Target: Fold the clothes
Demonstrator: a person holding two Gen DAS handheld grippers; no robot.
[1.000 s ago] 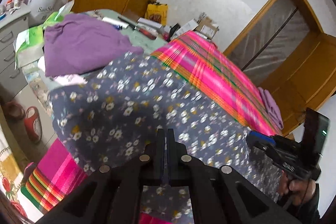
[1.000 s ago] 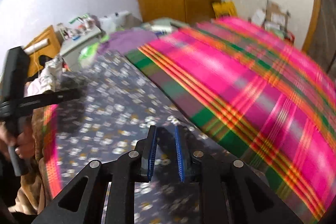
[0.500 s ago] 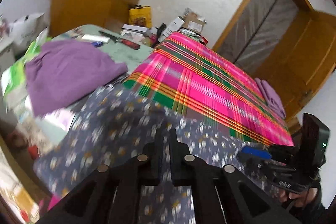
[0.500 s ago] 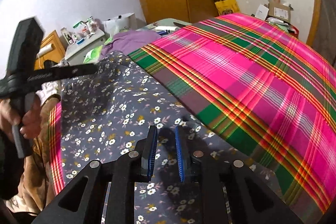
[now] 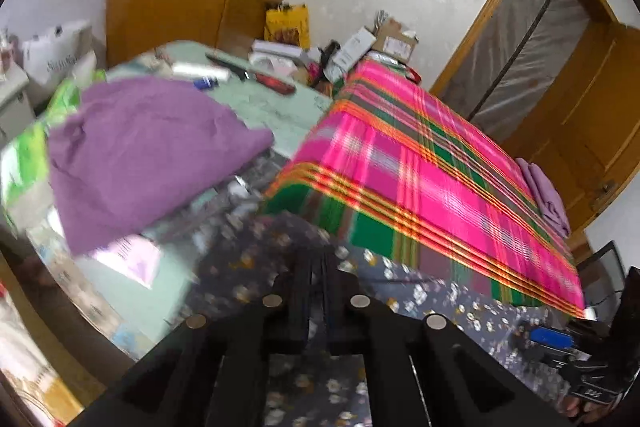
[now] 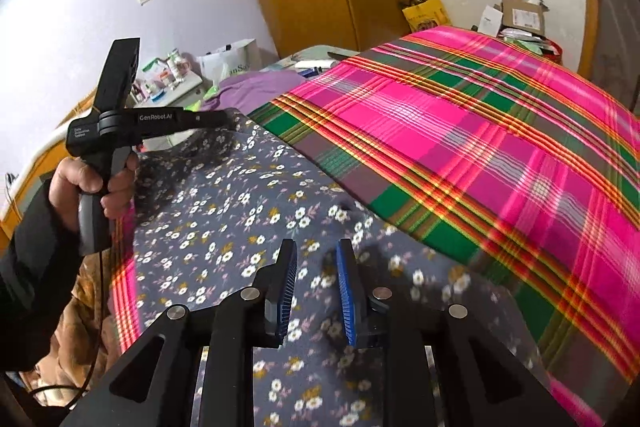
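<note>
A grey floral garment (image 6: 224, 211) lies spread over the near corner of the bed with the pink plaid cover (image 6: 480, 155). It also shows in the left wrist view (image 5: 400, 291). My left gripper (image 5: 316, 259) is shut on the garment's edge and holds it lifted; seen from the right wrist view (image 6: 216, 117), its tip pinches the far left edge of the cloth. My right gripper (image 6: 316, 251) hovers just over the garment's near part with its jaws a little apart, and nothing shows between the blue pads (image 6: 346, 291).
A purple cloth (image 5: 140, 155) lies heaped on a cluttered side table (image 5: 260, 107) left of the bed. A folded lilac piece (image 5: 544, 191) rests at the bed's far right edge. Boxes (image 5: 392, 39) and a yellow bag (image 5: 288, 23) stand against the wall.
My left gripper has pulled the floral garment's edge up and toward me, so less of it lies spread in its view. My right gripper stays slightly open over the cloth.
</note>
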